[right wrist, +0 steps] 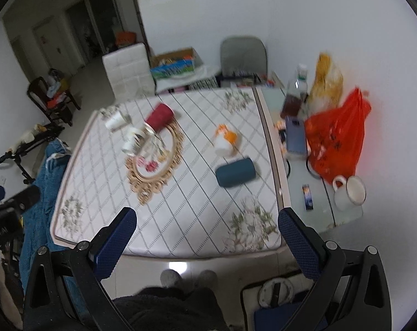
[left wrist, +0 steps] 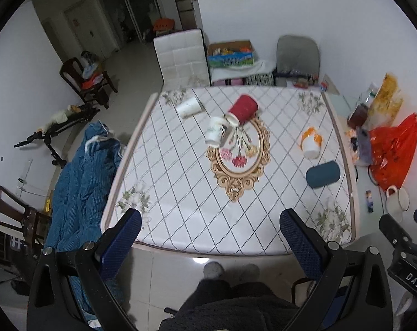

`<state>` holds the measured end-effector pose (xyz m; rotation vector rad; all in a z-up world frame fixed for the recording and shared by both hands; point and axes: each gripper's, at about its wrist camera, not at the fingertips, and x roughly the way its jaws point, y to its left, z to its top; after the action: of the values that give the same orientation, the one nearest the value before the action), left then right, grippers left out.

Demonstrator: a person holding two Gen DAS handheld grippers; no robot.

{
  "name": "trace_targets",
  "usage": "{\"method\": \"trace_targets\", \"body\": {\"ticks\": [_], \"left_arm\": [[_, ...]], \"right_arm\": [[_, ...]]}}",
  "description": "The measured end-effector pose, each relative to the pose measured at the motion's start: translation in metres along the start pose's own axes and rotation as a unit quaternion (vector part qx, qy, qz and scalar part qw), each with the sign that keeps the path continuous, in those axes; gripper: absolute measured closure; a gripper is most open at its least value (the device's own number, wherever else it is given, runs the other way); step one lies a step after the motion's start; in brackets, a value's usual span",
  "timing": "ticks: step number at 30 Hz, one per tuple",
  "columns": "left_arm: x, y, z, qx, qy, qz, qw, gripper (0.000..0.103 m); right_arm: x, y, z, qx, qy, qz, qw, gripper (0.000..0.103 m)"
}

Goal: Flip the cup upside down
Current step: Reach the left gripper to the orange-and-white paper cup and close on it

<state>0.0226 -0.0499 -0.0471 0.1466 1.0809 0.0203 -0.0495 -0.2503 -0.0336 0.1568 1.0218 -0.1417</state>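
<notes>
Several cups lie on their sides on the quilted white table point(left wrist: 180, 193): a red cup point(left wrist: 242, 109), a white cup point(left wrist: 189, 107) at the far left, a white printed cup point(left wrist: 215, 132) near the middle, a white and orange cup point(left wrist: 310, 142) and a dark teal cup point(left wrist: 323, 173) at the right. In the right wrist view the red cup point(right wrist: 160, 117), the orange cup point(right wrist: 225, 139) and the teal cup point(right wrist: 235, 176) show too. My left gripper point(left wrist: 210, 224) is open and empty above the table's near edge. My right gripper point(right wrist: 208, 224) is open and empty, also at the near edge.
A side surface at the right holds an orange bag point(right wrist: 338, 140), a phone point(right wrist: 296, 135), a bottle point(right wrist: 294, 96) and an enamel mug point(right wrist: 349, 191). A blue blanket point(left wrist: 84, 171) lies left of the table. Chairs point(left wrist: 180, 58) stand behind it.
</notes>
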Motion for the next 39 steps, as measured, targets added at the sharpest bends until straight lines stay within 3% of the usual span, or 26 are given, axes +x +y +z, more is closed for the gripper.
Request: {"method": "trace_targets", "body": {"ticks": [8, 16, 19, 30, 34, 39], "left_arm": [[0.066, -0.037, 0.015, 0.05, 0.048, 0.011, 0.9975, 0.0], [0.141, -0.09, 0.047, 0.134, 0.081, 0.011, 0.9876, 0.0], [0.168, -0.114, 0.063, 0.171, 0.087, 0.004, 0.9814, 0.0], [0.266, -0.222, 0.134, 0.312, 0.104, -0.007, 0.9444, 0.0], [0.307, -0.259, 0.167, 0.313, 0.156, -0.045, 0.9358, 0.0], [0.349, -0.288, 0.185, 0.281, 0.228, -0.093, 0.9278, 0.001]], "right_arm": [[0.097, -0.041, -0.022, 0.036, 0.079, -0.014, 0.996, 0.0], [0.186, -0.068, -0.042, 0.091, 0.152, -0.022, 0.984, 0.0], [0.22, -0.078, -0.047, 0.123, 0.18, -0.022, 0.976, 0.0], [0.319, -0.108, -0.052, 0.213, 0.251, -0.04, 0.943, 0.0], [0.342, -0.119, -0.047, 0.236, 0.258, -0.054, 0.935, 0.0], [0.362, -0.131, -0.041, 0.26, 0.265, -0.069, 0.926, 0.0]]}}
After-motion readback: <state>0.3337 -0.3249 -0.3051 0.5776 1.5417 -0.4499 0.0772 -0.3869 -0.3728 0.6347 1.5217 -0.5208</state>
